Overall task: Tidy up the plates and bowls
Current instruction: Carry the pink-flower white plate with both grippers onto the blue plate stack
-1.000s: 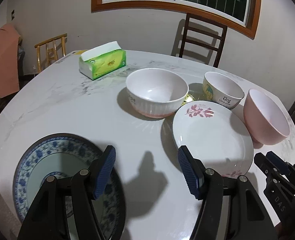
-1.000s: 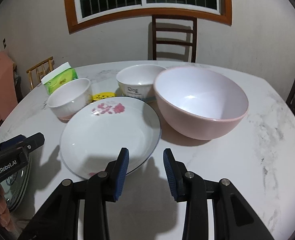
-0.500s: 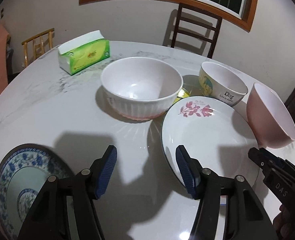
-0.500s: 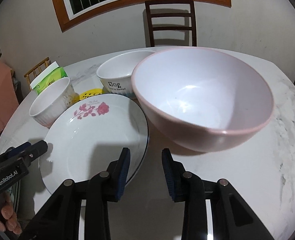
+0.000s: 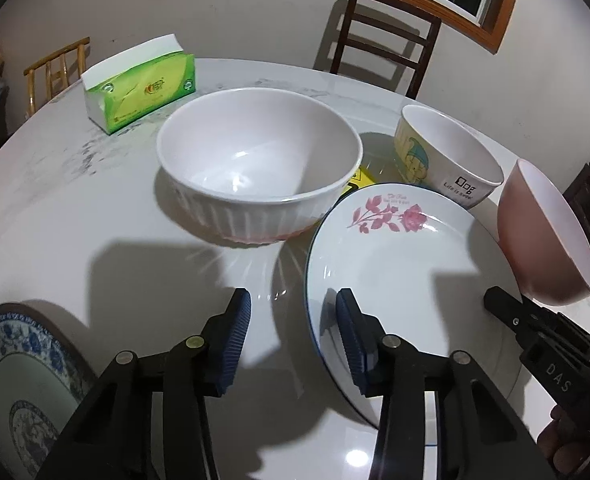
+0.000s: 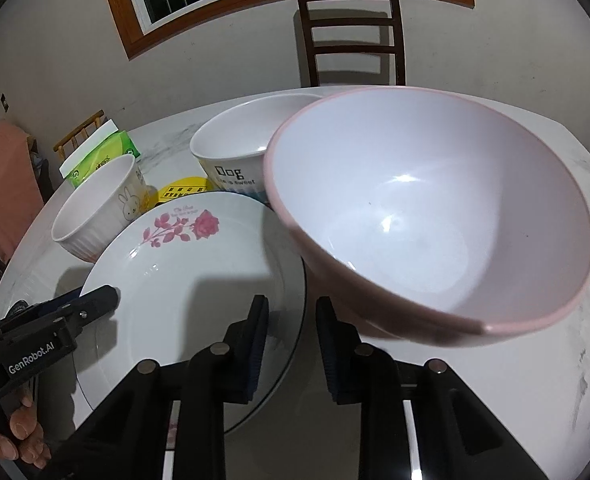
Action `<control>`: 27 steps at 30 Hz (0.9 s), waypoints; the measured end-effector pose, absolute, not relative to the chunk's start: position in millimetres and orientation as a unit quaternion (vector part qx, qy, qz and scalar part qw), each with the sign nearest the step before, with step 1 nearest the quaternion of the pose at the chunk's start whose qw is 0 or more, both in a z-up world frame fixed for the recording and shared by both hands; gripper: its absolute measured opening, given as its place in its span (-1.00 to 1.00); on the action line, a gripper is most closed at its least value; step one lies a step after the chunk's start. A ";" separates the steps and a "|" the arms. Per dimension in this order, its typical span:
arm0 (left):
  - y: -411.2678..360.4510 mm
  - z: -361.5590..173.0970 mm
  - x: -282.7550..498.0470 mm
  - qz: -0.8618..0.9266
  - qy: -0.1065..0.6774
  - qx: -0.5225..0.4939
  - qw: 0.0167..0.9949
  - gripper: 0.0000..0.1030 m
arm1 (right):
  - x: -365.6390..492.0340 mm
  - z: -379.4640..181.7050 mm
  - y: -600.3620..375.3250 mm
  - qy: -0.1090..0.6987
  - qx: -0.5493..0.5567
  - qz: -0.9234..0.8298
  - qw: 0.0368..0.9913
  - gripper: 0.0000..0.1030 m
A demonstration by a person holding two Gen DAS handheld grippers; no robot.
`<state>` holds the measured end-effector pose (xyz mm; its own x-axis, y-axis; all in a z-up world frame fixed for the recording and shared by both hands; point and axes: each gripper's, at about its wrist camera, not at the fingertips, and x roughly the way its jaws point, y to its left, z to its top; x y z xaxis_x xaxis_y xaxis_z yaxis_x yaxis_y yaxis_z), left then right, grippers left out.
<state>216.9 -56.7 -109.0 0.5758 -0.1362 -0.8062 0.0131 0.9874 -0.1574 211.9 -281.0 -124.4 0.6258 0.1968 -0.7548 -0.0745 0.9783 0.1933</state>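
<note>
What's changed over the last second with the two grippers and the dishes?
Both grippers came forward and down toward the rose plate. The left gripper now straddles its left rim, jaws closing but not yet pressing; the right gripper straddles its right rim, jaws also closing. Nothing is gripped or released. The ribbed bowl, Dog bowl, pink bowl and blue plate stayed put.

Black tongs (image 5: 293, 328), ribbed blue pads (image 5: 237, 336)
</note>
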 end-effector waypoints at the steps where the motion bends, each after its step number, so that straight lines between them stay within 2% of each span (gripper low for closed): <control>1: -57.8 -109.4 218.1 -0.047 0.460 -0.068 0.884 -0.32 | 213.1 -124.7 -279.7 0.426 0.071 0.078 0.898 -0.55; 9: -67.8 -111.1 222.0 -0.082 0.472 -0.079 0.874 -0.58 | 216.3 -125.7 -280.4 0.437 0.088 0.093 0.891 -0.60; 27: -64.4 -108.0 192.1 -0.091 0.504 -0.085 0.855 -0.64 | 173.9 -124.2 -284.8 0.472 0.102 0.108 0.869 -0.68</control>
<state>192.1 -64.4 -108.0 0.4762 -0.2408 -0.8457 0.0695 0.9691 -0.2367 173.9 -284.8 -124.2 0.5312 0.2841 -0.7982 -0.0911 0.9558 0.2796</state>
